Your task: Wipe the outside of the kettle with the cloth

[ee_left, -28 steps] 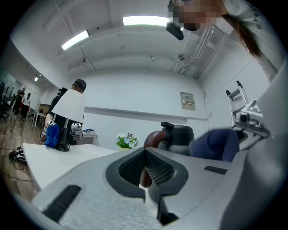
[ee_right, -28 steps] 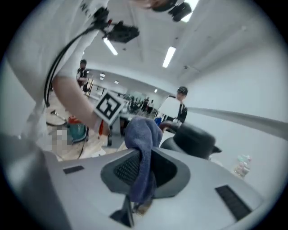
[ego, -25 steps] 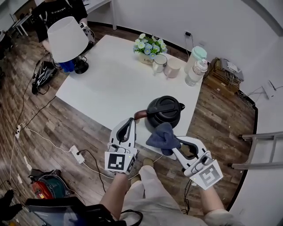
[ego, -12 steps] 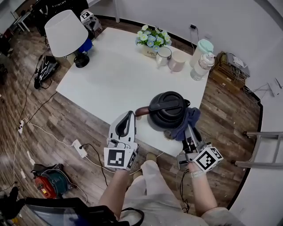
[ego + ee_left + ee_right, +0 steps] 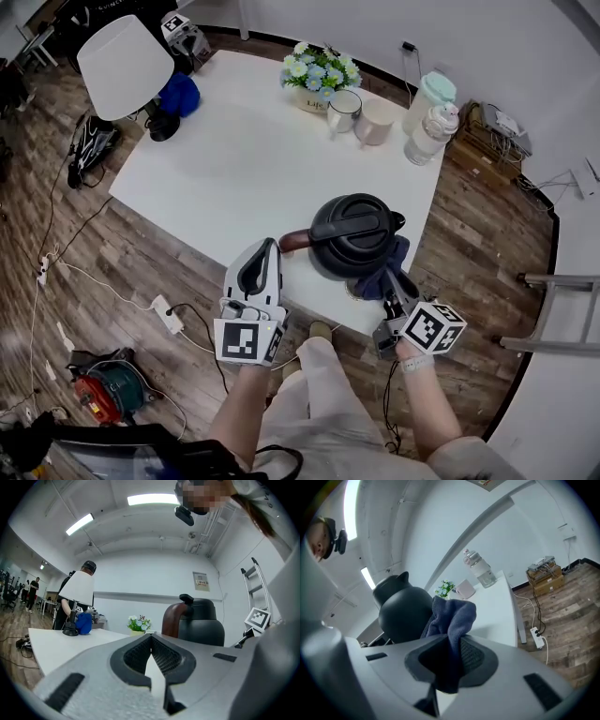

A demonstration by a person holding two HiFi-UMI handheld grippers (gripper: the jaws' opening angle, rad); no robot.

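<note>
The left gripper (image 5: pixel 263 255) sits with its jaws closed on nothing. The kettle (image 5: pixel 349 234) stands just ahead of it and a little to its right, with the brown handle (image 5: pixel 292 241) turned toward its tips but, in its own view, apart from them. The kettle is close to the near edge of the table (image 5: pixel 225 159). On the side of the kettle away from that gripper, the cloth (image 5: pixel 390 266) is bunched against the black wall. It is clamped between the jaws of the right gripper (image 5: pixel 395 284), which points up at the kettle's flank. From where I stand, the wipe looks to be under way on that one side only. To do it well, I'd say the left gripper should brace the handle so the kettle can't slide toward the edge. The right one should press a broad fold flat and sweep round the curve, not dab with the tip.
</note>
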